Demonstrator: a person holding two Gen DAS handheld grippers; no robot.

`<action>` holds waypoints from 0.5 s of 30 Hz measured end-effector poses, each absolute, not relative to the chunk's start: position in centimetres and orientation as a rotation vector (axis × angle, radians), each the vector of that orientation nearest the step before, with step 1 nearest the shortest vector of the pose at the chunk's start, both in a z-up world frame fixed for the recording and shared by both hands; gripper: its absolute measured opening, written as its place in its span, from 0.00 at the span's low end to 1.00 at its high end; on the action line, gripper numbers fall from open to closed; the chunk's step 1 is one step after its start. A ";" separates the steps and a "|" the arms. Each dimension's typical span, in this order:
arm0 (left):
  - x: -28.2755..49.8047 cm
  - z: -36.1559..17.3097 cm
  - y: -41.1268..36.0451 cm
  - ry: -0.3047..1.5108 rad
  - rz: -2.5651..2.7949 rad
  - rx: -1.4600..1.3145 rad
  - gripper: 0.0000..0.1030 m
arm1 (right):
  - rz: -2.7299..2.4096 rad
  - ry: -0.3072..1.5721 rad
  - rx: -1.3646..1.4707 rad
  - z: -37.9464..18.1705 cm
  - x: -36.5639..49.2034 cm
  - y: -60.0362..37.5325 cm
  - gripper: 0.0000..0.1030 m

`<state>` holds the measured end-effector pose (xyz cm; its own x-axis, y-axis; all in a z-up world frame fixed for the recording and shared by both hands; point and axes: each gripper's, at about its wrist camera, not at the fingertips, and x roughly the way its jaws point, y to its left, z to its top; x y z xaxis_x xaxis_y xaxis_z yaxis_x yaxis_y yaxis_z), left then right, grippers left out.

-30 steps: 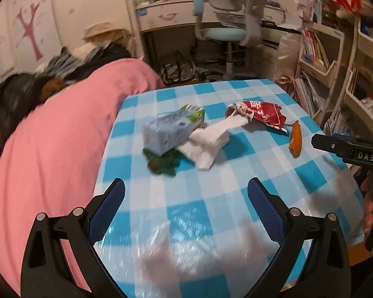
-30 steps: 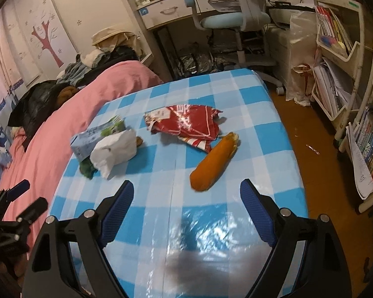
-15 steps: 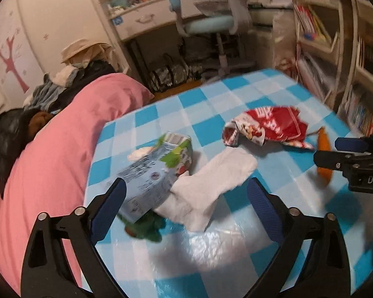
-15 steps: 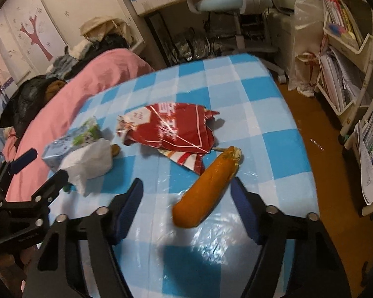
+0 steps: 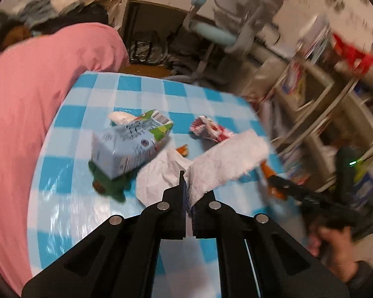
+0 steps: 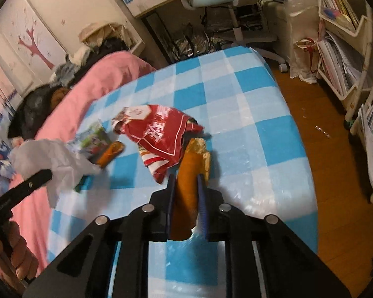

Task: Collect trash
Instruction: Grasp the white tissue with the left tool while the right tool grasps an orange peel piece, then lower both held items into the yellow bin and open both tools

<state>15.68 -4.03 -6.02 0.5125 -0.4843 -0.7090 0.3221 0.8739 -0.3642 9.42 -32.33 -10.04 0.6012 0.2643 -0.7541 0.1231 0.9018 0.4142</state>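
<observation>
A: We log the left gripper (image 5: 186, 181): black jaws pressed together, pinching the edge of a crumpled white paper towel (image 5: 226, 159), soft and fibrous, lifted off the glossy blue-and-white checked tablecloth (image 5: 146, 94).

B: We note the right gripper (image 6: 186, 186): blue-lined jaws clamped on a long orange tube-shaped wrapper (image 6: 189, 173), smooth, with a crinkled torn tip at its far end.

A: We see a pale blue cardboard carton with a green gable top (image 5: 129, 146) lying on its side just left of the towel, resting on a dark green lump (image 5: 112, 186).

B: A flat, creased red-and-white foil snack bag (image 6: 159, 136) lies touching the orange wrapper. Left of the table a smooth pink quilt (image 6: 107, 74) bulges; the left-wrist view is blurred.
</observation>
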 end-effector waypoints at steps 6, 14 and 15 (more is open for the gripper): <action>11.5 -4.8 -1.1 0.891 -0.508 -0.261 0.03 | 0.194 0.892 0.474 -8.2 6.8 -29.7 0.17; 5.8 -3.7 1.9 0.862 -0.509 -0.299 0.03 | 0.372 0.863 0.440 -6.8 2.0 -25.1 0.17; 5.0 -3.5 2.2 0.857 -0.509 -0.299 0.03 | 0.387 0.866 0.427 -6.7 1.4 -24.5 0.17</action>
<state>5.01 2.15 -3.51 0.5466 -0.5389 -0.6409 0.3050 0.8409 -0.4470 1.37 -24.46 -6.73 0.5889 0.4897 -0.6429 -0.1520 0.8484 0.5070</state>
